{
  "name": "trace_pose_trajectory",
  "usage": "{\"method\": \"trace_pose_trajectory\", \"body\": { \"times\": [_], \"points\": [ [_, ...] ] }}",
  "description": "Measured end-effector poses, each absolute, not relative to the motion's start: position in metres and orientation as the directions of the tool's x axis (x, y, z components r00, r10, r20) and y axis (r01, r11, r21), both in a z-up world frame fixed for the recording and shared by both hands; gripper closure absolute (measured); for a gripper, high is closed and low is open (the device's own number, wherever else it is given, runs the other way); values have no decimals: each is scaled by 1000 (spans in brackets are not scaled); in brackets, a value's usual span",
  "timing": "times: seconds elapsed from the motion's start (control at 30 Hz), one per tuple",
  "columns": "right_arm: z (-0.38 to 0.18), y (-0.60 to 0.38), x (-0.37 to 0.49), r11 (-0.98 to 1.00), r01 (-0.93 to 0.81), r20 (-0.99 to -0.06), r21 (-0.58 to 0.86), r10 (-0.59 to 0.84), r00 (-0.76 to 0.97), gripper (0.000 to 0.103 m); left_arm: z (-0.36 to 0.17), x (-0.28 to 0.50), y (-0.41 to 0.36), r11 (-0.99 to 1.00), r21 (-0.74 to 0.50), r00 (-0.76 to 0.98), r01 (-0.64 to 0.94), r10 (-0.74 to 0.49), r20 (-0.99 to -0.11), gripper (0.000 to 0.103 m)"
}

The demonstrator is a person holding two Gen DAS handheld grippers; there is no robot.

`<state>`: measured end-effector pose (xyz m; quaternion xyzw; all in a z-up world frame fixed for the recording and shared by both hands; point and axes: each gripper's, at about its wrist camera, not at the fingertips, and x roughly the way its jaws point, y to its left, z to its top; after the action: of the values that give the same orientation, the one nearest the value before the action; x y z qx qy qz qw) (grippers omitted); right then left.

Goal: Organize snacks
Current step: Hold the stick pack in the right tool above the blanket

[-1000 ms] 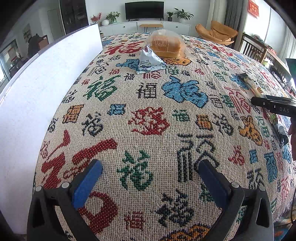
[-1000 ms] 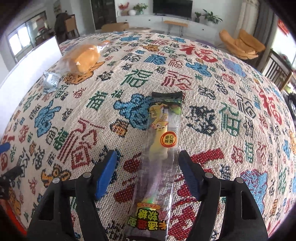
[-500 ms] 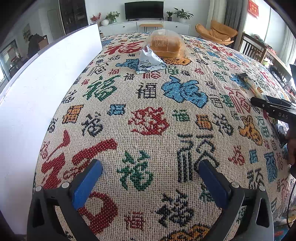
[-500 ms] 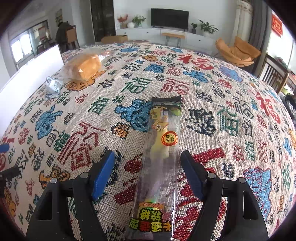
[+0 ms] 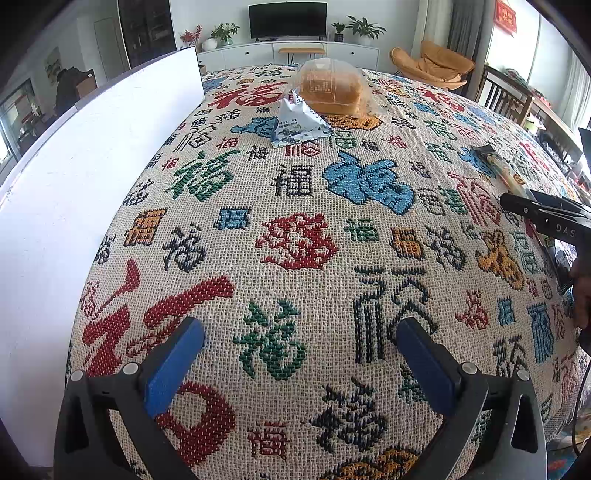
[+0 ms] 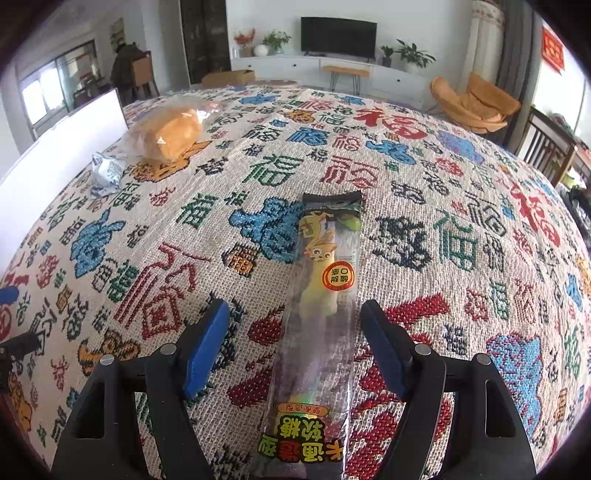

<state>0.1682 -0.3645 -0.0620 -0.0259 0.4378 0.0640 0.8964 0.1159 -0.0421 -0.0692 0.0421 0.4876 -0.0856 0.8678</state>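
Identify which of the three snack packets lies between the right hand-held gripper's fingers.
The long candy packet; the bagged bread and the small silver-blue packet lie far off, near the white board.

The candy strip (image 6: 325, 295) lies on the tablecloth (image 6: 443, 206); far left, the foil packet (image 6: 107, 173) sits before the bread bag (image 6: 170, 133).

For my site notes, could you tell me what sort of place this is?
Most likely a home living room: a TV above a low white cabinet, potted plants beside it, and an orange lounge chair beyond the cloth-covered table.
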Motion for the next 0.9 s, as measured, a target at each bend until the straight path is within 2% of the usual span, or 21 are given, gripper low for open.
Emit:
{"method": "trace_pose_trajectory", "body": {
  "times": [0.7,0.8,0.9],
  "points": [
    [-62,-364,168,991,-136,-788,10,91,609,27,-69,115,-42,981,-19,501,192,-115,-858,0],
    [-62,-365,168,991,-136,-788,11,92,609,27,-64,111,-36,978,-80,493,194,-168,-854,0],
    [-62,-364,168,991,-135,-788,10,91,609,27,-59,122,-26,960,-194,469,201,-268,-842,0]
  ]
}}
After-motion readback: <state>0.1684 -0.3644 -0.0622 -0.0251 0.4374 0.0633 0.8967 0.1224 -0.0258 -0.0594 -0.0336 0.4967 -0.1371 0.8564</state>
